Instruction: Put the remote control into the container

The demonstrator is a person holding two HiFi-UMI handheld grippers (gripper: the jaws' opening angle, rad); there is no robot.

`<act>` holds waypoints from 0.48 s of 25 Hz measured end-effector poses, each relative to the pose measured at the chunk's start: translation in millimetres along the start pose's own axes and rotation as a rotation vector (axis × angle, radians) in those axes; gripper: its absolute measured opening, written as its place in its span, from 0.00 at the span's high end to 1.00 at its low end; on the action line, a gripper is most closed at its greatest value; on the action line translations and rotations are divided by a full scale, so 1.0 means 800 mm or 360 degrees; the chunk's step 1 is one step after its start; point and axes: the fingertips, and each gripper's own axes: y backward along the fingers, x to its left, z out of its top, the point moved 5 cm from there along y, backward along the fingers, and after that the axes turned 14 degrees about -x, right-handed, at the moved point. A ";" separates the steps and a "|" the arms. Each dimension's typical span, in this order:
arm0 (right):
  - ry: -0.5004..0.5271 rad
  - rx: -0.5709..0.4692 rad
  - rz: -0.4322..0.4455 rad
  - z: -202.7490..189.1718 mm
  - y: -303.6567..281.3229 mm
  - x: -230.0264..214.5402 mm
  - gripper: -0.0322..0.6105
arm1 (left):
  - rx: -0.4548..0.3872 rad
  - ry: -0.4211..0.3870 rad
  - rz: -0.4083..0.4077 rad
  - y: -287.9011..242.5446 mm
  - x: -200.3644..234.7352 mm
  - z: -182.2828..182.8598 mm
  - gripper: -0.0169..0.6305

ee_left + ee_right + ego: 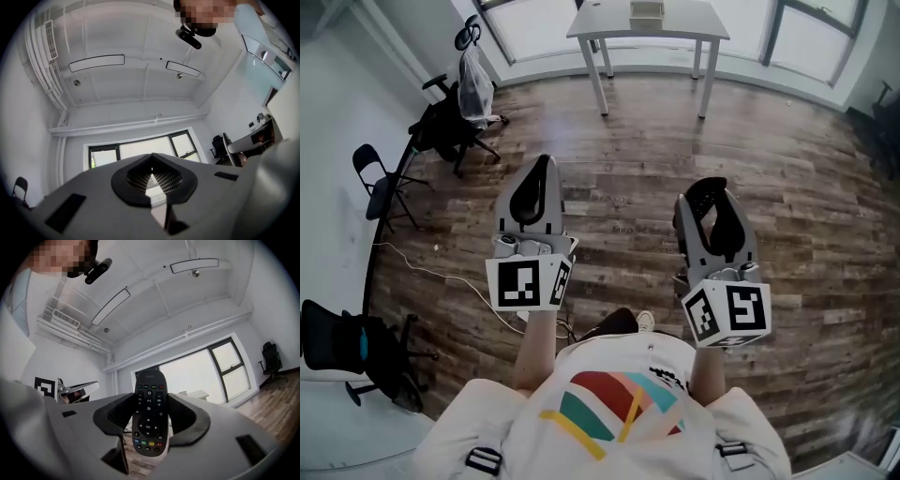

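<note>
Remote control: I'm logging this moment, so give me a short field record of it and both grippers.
remote control: black, button face toward the right gripper view, sticking out past the jaw tips
right gripper: shut on remote control
left gripper: shut, nothing between the jaws
white table: far across the wood floor, a small box on top

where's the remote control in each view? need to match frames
Head view: not separable; only a dark shape at the right claw tip, centre-right.
Left gripper view: not in it; left claw shut on nothing.
Right gripper view: remote control low centre, upright, buttons facing the camera, clamped between the jaws.
Shared landmark: the window, top of head view, behind the jaws in both gripper views.
</note>
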 end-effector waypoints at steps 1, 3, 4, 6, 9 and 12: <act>-0.0021 0.0004 0.0007 -0.003 -0.001 0.000 0.59 | -0.0005 -0.0023 0.0019 0.000 0.007 0.004 0.96; -0.0039 0.0009 0.0021 -0.007 -0.002 0.002 0.59 | -0.0005 -0.0062 0.0061 0.000 0.021 0.007 0.96; -0.0040 0.0014 0.0025 -0.008 -0.001 0.003 0.59 | 0.0000 -0.0070 0.0076 0.000 0.026 0.007 0.96; -0.0052 0.0027 0.0029 -0.011 0.002 0.001 0.59 | 0.0015 -0.0067 0.0088 -0.003 0.032 0.002 0.96; -0.0073 0.0026 0.0009 -0.011 0.005 -0.010 0.59 | 0.0038 -0.0089 0.0061 -0.014 0.027 -0.006 0.96; -0.0073 -0.0002 -0.0026 -0.008 0.004 -0.018 0.59 | 0.0013 -0.0096 0.0012 -0.030 0.020 -0.005 0.96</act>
